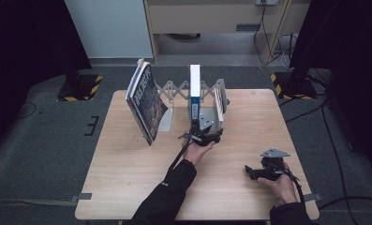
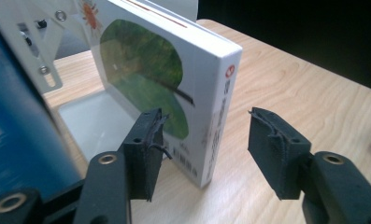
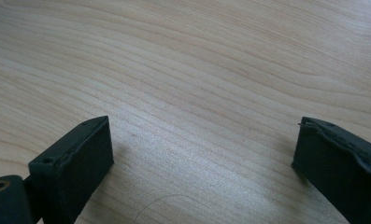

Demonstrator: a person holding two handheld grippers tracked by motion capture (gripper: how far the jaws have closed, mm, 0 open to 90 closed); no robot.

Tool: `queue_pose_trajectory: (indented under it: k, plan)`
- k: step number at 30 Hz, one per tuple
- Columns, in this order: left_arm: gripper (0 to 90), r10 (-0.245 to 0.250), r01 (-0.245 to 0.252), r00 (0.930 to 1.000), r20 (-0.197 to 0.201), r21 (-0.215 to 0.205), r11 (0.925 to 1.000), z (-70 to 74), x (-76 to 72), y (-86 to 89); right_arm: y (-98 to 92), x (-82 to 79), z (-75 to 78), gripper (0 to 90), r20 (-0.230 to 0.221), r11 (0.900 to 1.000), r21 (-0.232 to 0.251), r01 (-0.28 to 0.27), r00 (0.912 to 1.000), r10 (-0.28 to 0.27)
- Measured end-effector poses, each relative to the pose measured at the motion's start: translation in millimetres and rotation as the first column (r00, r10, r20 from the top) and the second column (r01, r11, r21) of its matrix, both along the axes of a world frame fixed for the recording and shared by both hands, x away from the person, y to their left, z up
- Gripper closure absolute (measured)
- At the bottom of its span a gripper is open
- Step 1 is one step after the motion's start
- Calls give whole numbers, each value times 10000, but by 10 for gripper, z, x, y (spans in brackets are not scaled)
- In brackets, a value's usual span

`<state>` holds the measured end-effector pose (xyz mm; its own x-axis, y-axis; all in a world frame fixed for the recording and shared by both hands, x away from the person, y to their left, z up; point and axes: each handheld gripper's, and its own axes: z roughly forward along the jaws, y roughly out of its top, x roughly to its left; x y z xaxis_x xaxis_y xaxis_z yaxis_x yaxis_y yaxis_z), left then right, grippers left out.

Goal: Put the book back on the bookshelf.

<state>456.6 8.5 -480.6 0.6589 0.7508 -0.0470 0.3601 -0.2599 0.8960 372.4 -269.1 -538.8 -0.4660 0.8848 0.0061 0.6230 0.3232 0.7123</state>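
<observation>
Right now the left gripper (image 1: 207,131) sits at the near bottom edge of the white book (image 2: 192,93), jaws apart. In the left gripper view the spine stands straight ahead between the two pads with a clear gap on the right; the left pad looks just beside the cover, contact not resolvable. No clamp, as I read it.

Book position: upright in the accordion book rack (image 1: 174,89), long axis vertical, spine facing the gripper. A blue book (image 1: 194,89) stands just to the gripper's left of it. A dark-covered book (image 1: 146,101) leans at the far-left end of the rack, well apart.

Key relation: the white book is dead ahead of the left gripper and within its opening, so any regrip needs only a squeeze, and any release needs a straight pull back along the table (image 1: 127,159).

Right gripper (image 1: 251,172) rests low on the table, well right of the rack, jaws wide with only bare wood between them. Left hand is clearly nearer.
</observation>
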Motion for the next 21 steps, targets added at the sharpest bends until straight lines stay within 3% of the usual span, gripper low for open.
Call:
queue_pose_trajectory:
  k: [6,10,14,18,21]
  plan:
    - [387,-326,319,9985,-436,-174,9993,36,-181,207,1,1,0,46,-2,10000,0,2,10000,-2]
    - [350,-596,600,9966,-563,48,9982,31,-333,368,0,1,0,46,-2,10000,-2,1,10000,-1]
    - [310,-716,735,9964,-451,404,9965,-10,-456,519,2,3,-1,39,-20,10000,-17,-34,10000,34]
    - [269,-991,1023,9926,-696,435,9938,-59,-549,654,5,3,-1,39,-15,10000,1,-6,10000,6]
    - [239,-1129,1203,9885,-1007,705,9902,-116,-624,763,9,2,-2,35,-21,10000,-2,3,10000,-3]
